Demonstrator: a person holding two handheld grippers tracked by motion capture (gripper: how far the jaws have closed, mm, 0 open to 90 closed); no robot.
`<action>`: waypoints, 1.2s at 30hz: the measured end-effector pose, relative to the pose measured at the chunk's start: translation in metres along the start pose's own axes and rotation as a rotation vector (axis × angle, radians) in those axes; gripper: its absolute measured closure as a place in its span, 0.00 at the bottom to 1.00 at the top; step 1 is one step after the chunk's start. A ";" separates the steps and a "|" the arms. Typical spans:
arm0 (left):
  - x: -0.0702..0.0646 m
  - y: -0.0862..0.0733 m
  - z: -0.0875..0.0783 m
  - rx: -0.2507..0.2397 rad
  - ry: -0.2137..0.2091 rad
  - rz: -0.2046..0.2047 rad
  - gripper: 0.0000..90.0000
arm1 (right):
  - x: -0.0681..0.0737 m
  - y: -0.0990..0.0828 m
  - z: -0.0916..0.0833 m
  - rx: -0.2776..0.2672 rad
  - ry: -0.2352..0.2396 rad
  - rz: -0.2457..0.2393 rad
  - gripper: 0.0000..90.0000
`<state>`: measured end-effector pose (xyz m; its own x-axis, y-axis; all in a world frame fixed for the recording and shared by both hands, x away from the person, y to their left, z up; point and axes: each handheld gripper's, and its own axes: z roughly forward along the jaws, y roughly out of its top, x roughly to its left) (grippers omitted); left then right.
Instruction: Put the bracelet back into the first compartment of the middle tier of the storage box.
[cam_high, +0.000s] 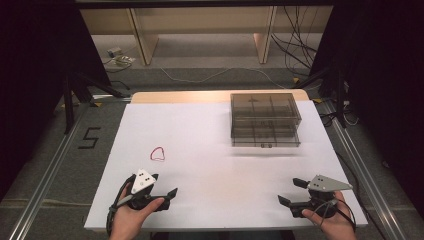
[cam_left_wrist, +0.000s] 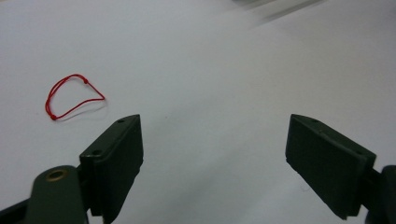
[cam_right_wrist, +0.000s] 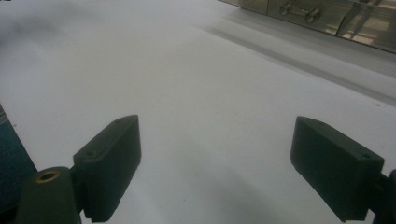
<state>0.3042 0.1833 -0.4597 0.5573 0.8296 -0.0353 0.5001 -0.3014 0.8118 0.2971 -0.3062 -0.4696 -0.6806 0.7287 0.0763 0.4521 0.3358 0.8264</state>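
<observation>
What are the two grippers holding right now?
Nothing. The left gripper and right gripper both have their jaws wide open over the table; the red string loop lies untouched.

The left gripper (cam_left_wrist: 212, 154) has its fingers (cam_left_wrist: 114, 163) spread wide over the white table (cam_left_wrist: 210, 70), a red string loop (cam_left_wrist: 70, 95) lying ahead to their left.

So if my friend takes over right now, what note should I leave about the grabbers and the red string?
Left gripper: open, holding nothing, low at the near left of the white table.
Right gripper: open, holding nothing, at the near right.
Red string loop: lies flat on the table just beyond the left gripper, untouched.
Clear drawer box: at the far right of the table, drawers look shut.
Done: nothing yet, as far as things lie.
Left: probably pick up the loop with the left gripper; likely it goes to the drawer box.
</observation>
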 end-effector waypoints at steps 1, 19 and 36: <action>0.000 0.000 0.000 0.000 0.000 0.000 0.21 | 0.000 0.000 0.000 -0.001 0.001 0.001 0.19; 0.046 0.028 0.041 0.053 0.186 -0.054 0.46 | 0.001 0.000 0.002 0.004 0.004 -0.005 0.19; 0.084 0.043 0.096 0.132 0.257 -0.154 0.70 | 0.000 0.000 0.002 0.009 0.004 -0.005 0.19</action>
<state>0.4360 0.1947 -0.4836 0.2911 0.9566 0.0104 0.6563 -0.2076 0.7254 0.2986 -0.3051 -0.4709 -0.6850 0.7247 0.0747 0.4543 0.3446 0.8215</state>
